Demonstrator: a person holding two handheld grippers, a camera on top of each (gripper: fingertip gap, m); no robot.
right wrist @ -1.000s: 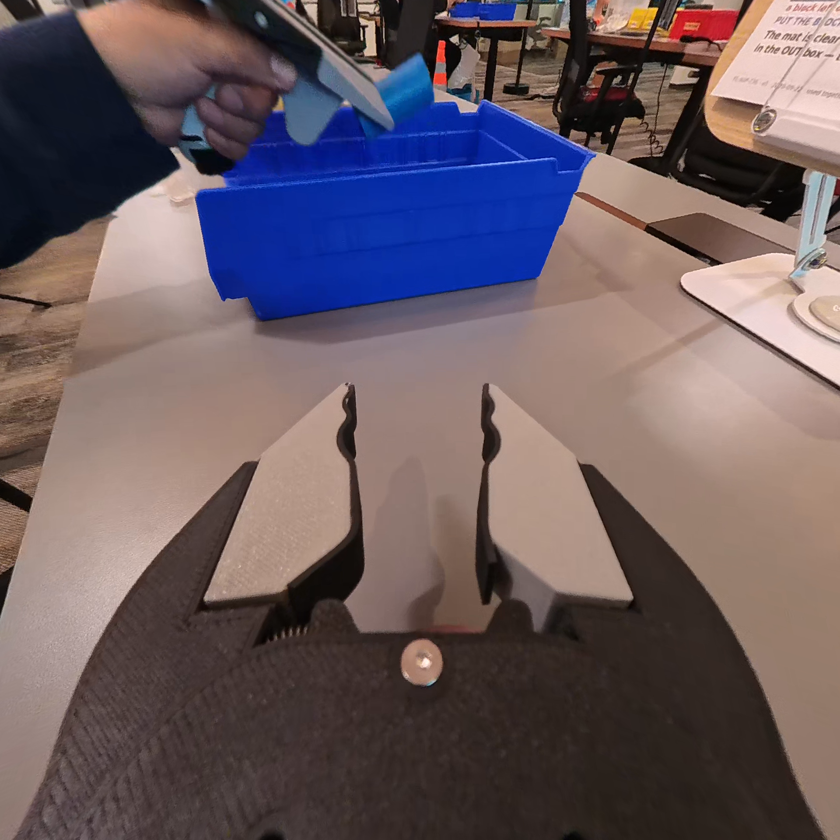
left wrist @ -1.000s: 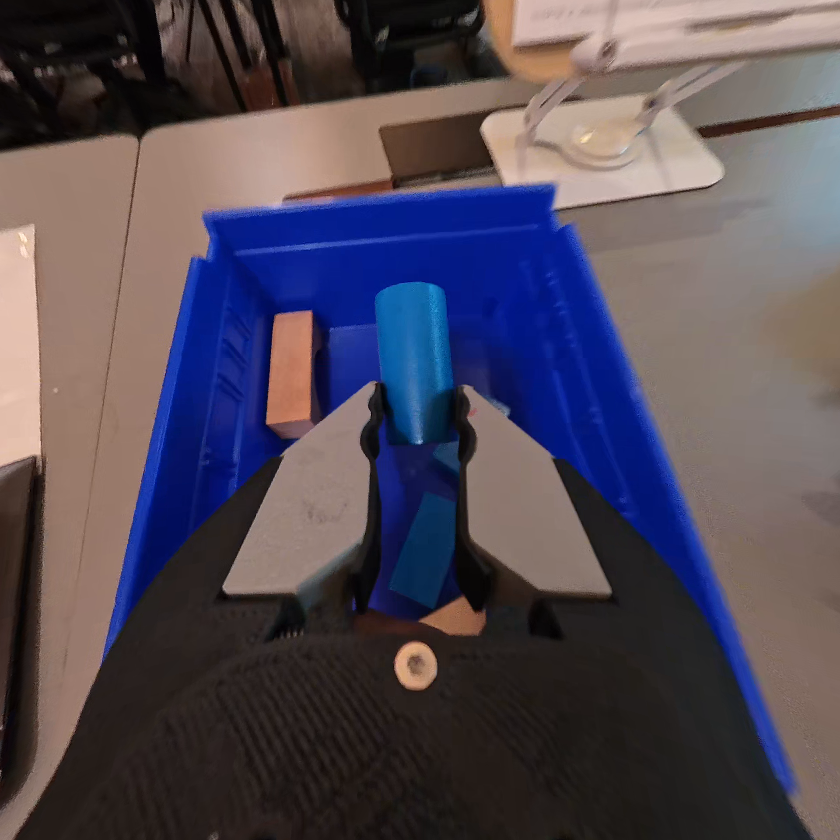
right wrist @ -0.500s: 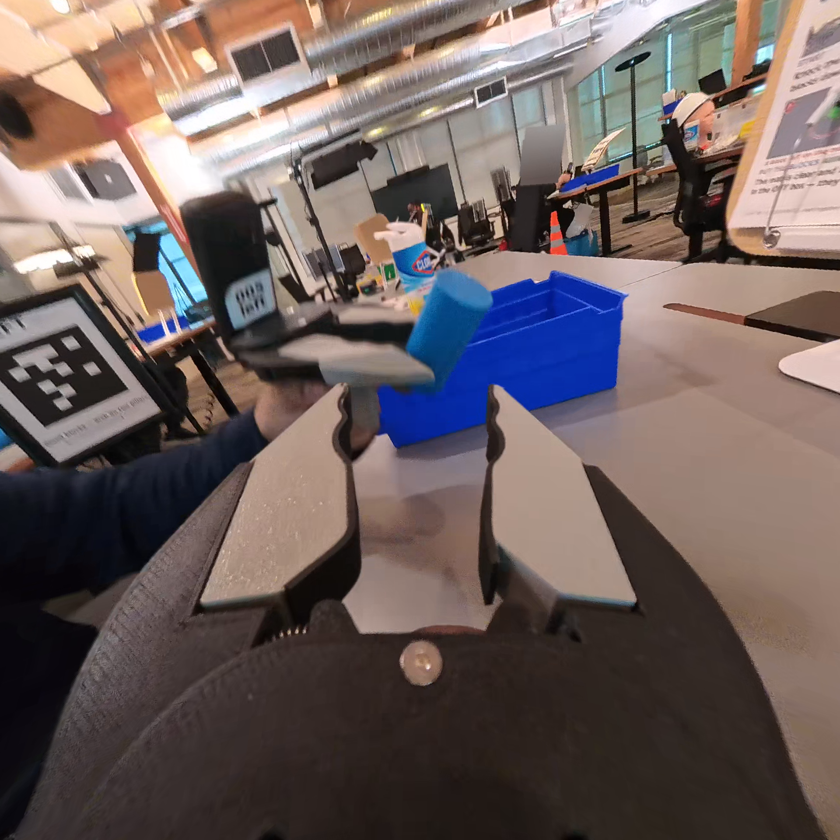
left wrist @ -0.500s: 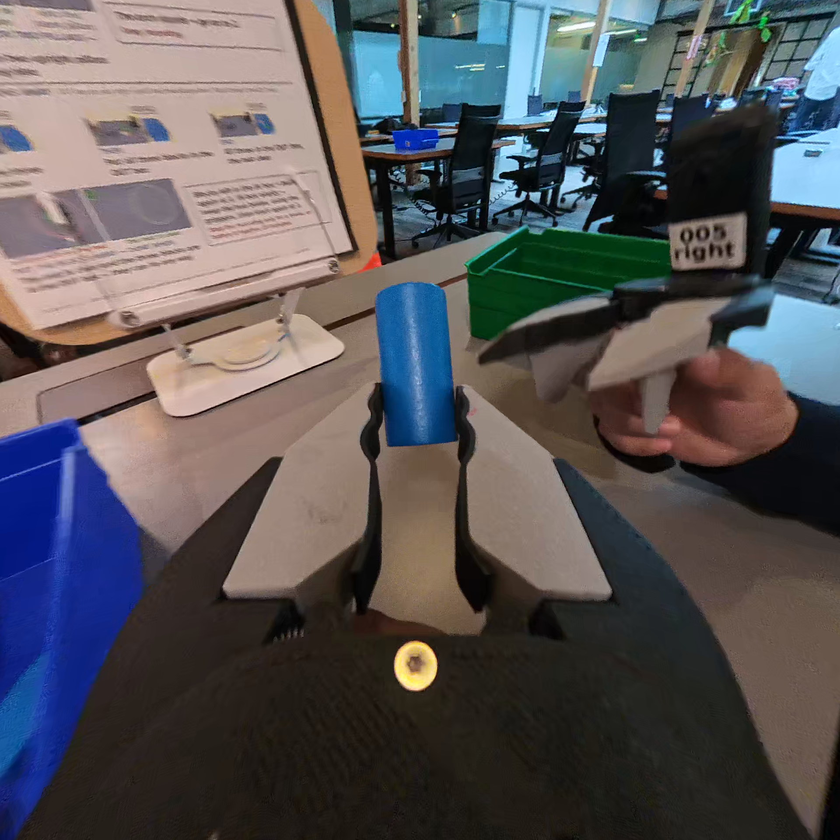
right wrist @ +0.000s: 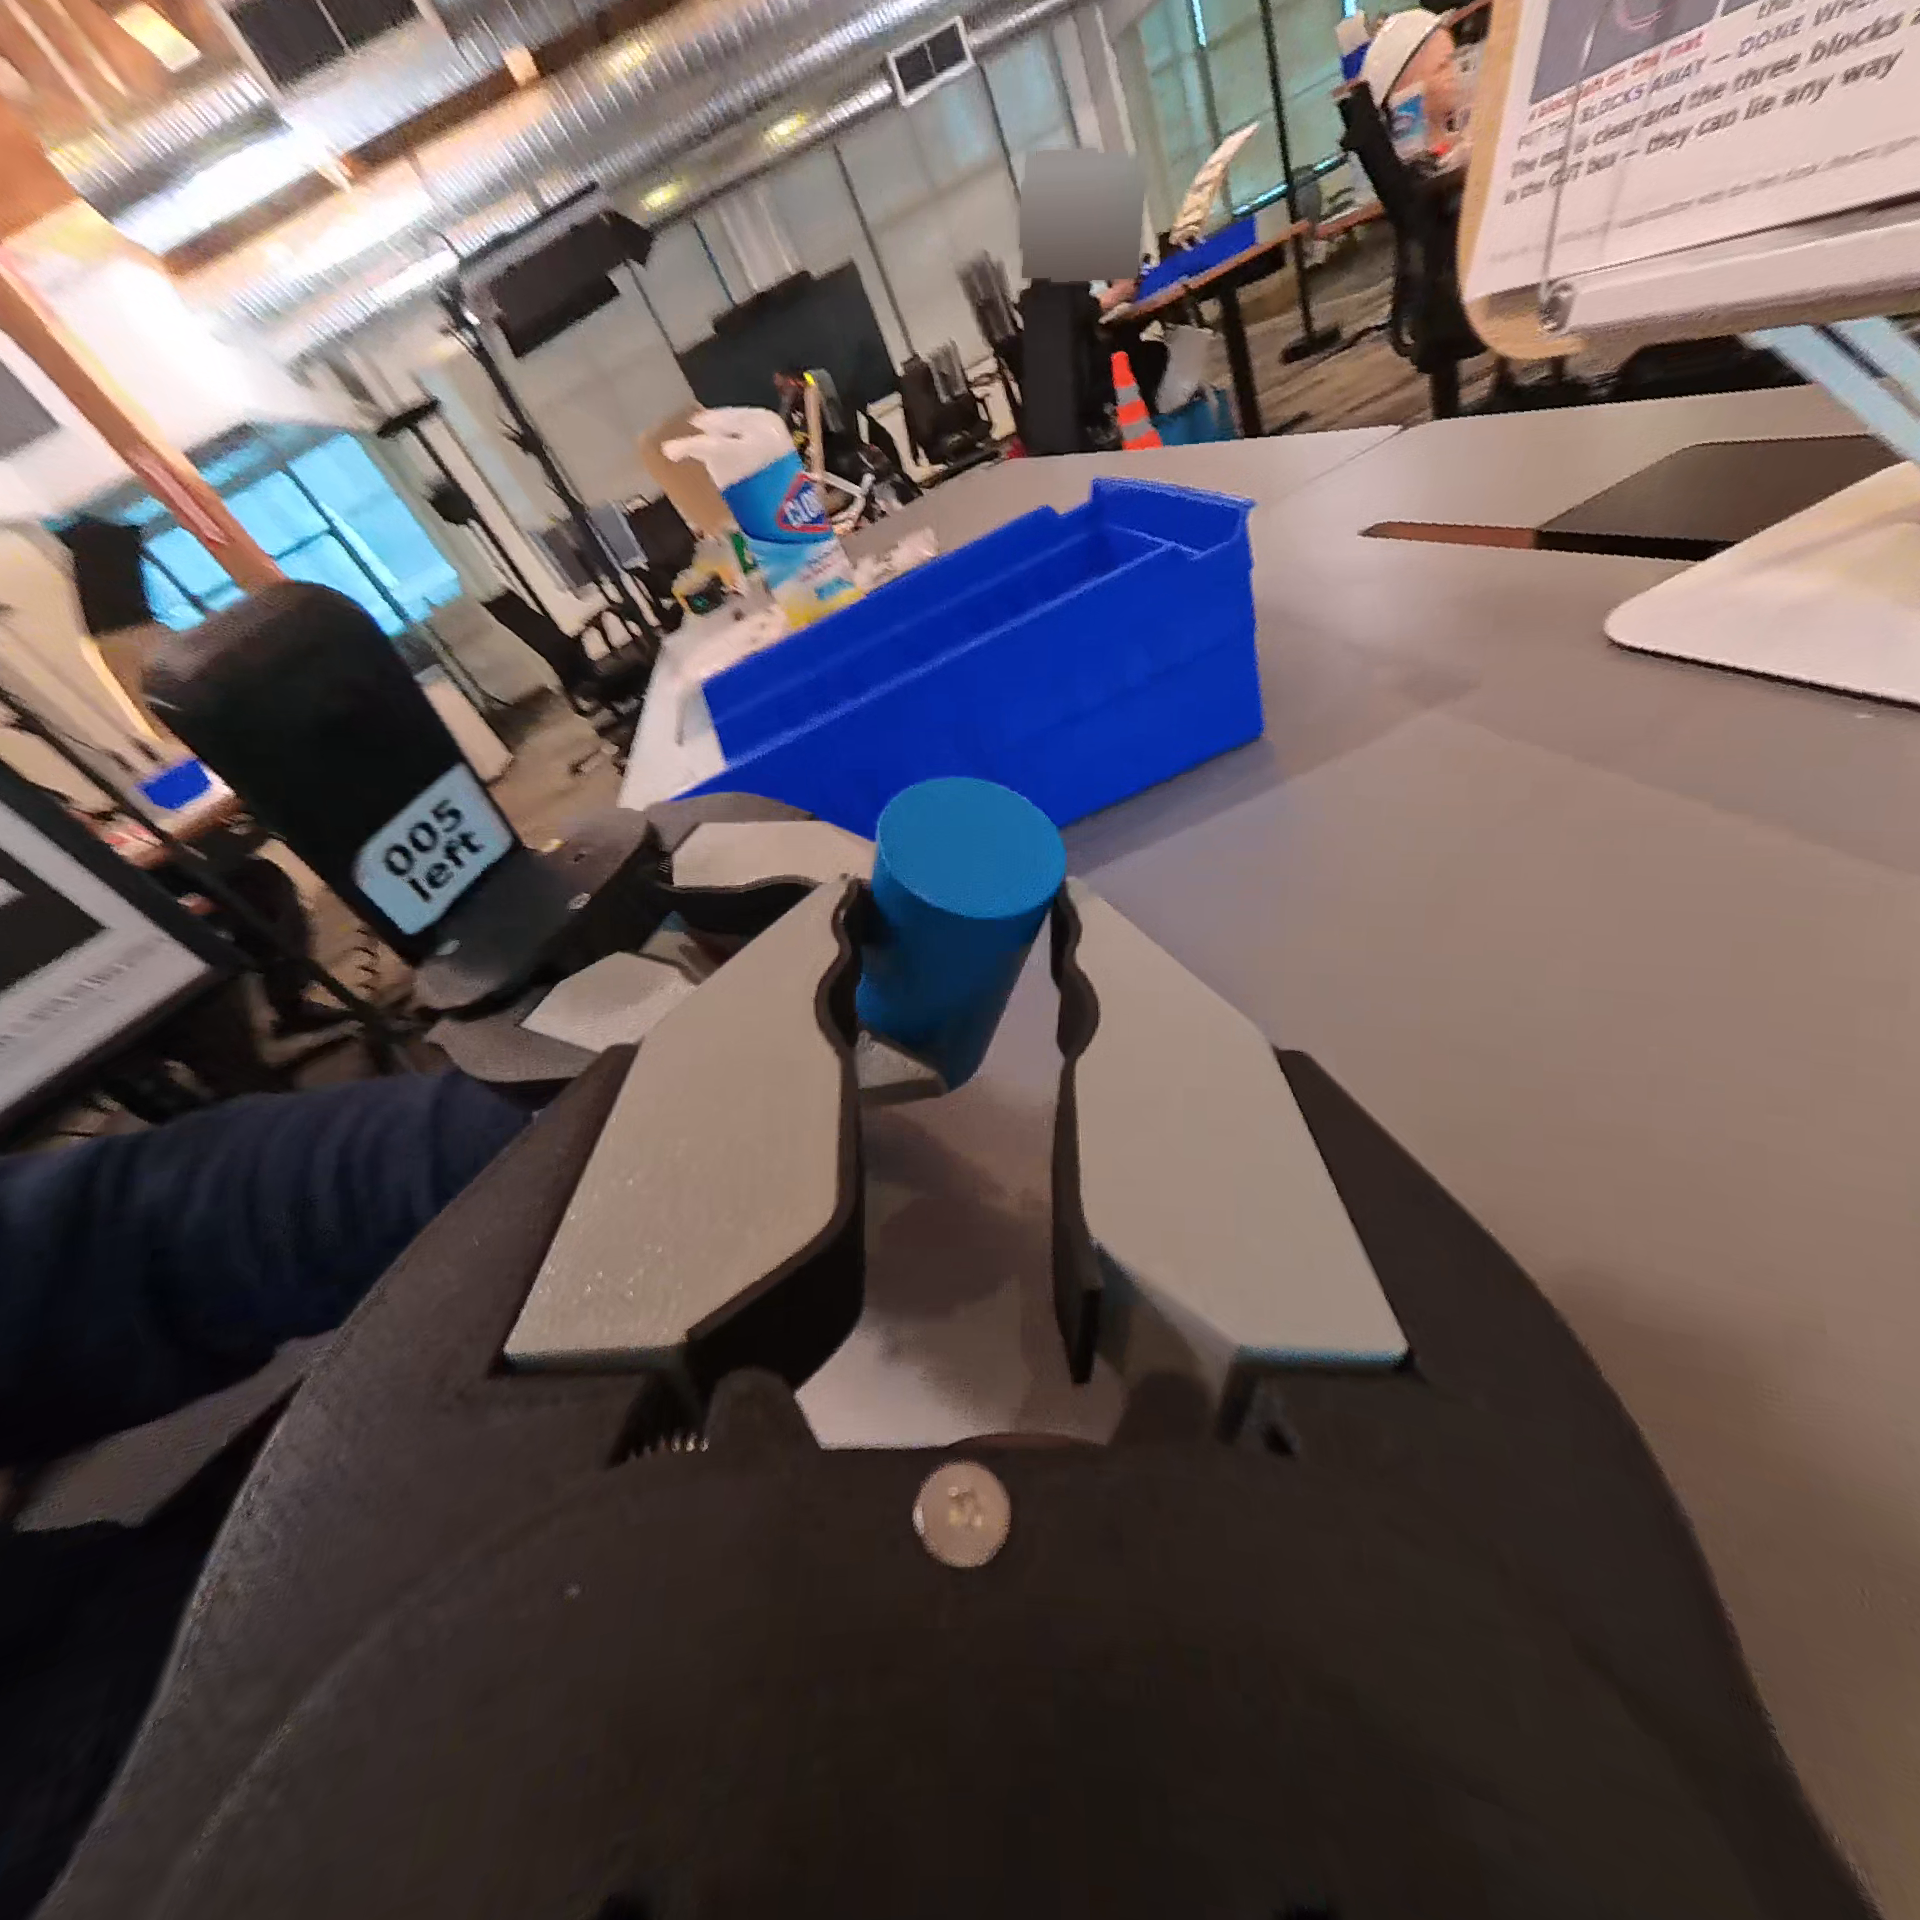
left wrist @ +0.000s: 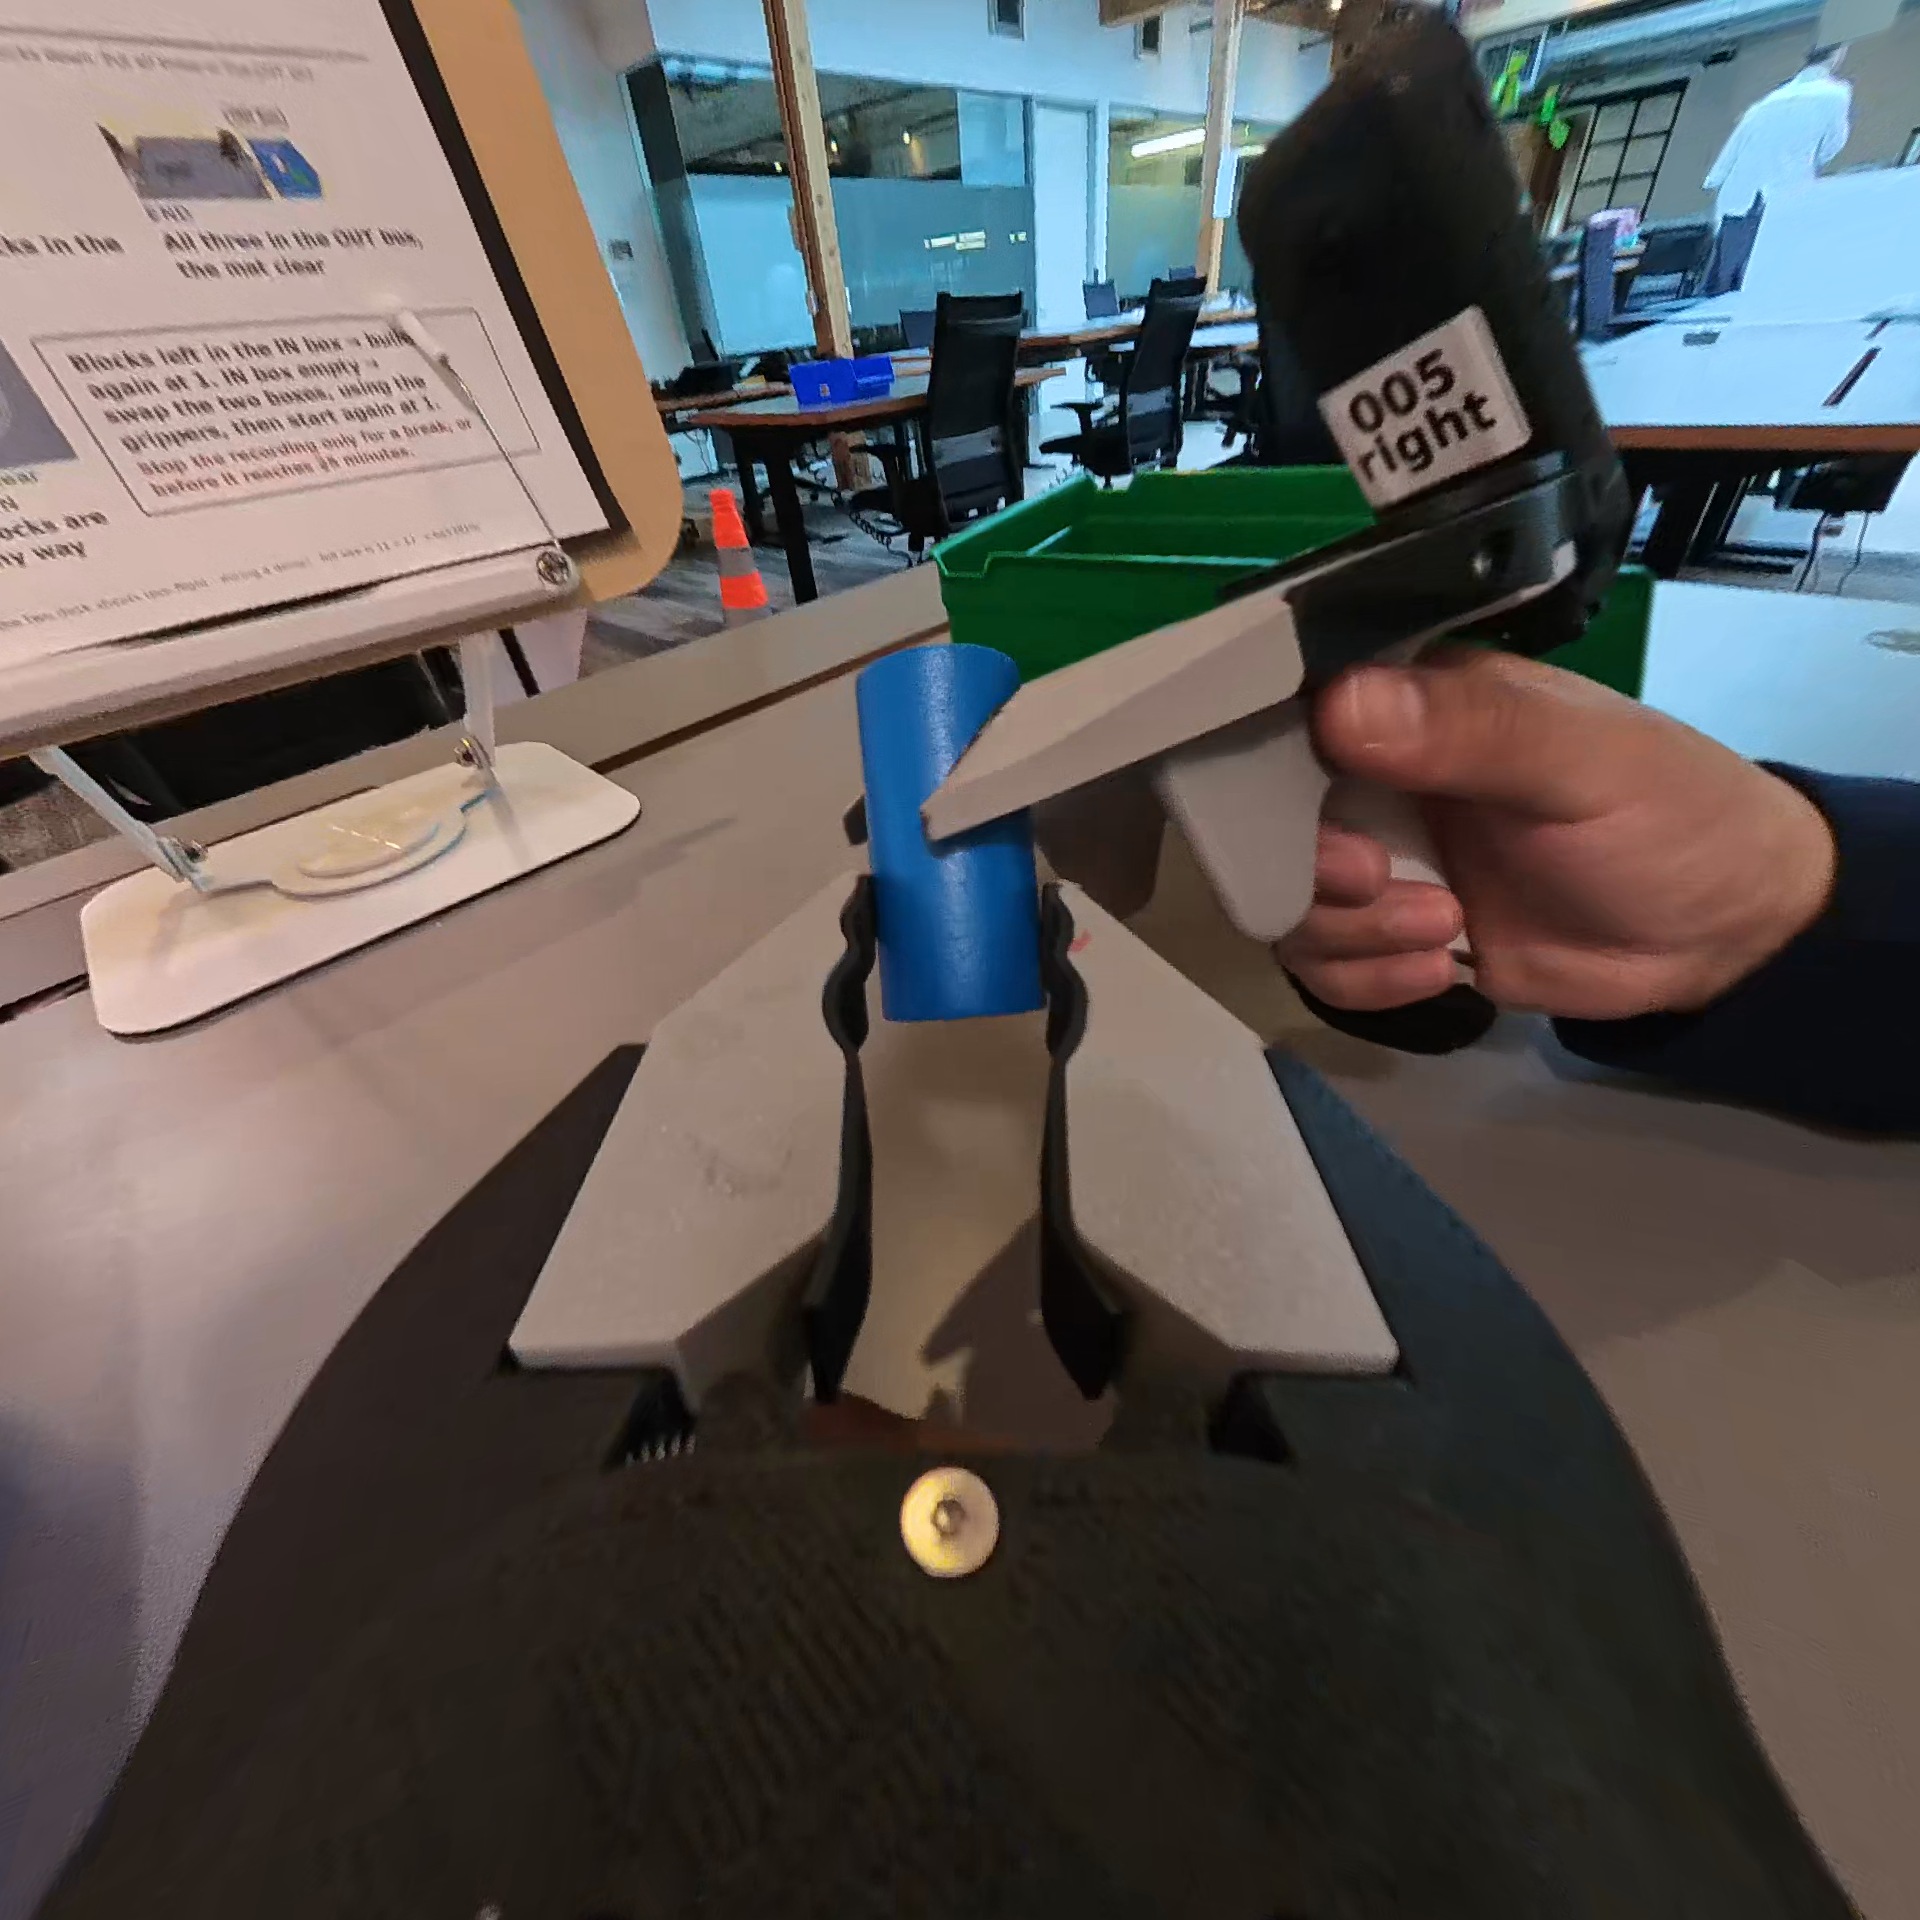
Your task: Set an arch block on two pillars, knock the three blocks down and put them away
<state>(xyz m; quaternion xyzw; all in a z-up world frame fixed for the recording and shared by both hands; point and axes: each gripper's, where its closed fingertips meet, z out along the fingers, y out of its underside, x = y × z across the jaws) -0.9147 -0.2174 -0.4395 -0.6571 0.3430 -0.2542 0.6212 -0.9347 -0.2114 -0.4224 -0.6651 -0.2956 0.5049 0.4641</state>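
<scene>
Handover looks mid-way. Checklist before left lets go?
1. Left gripper pads press the blue cylinder at its lower end: ok.
2. Right gripper around the cylinder's upper end, fingers against both sides: ok; how firmly, cannot tell.
3. Cylinder clear of the grey table, held in the air: ok.
4. Blue bin and green bin stand apart from both grippers: ok.
5. Second pillar and arch block located: cannot tell, neither is in view.
</scene>
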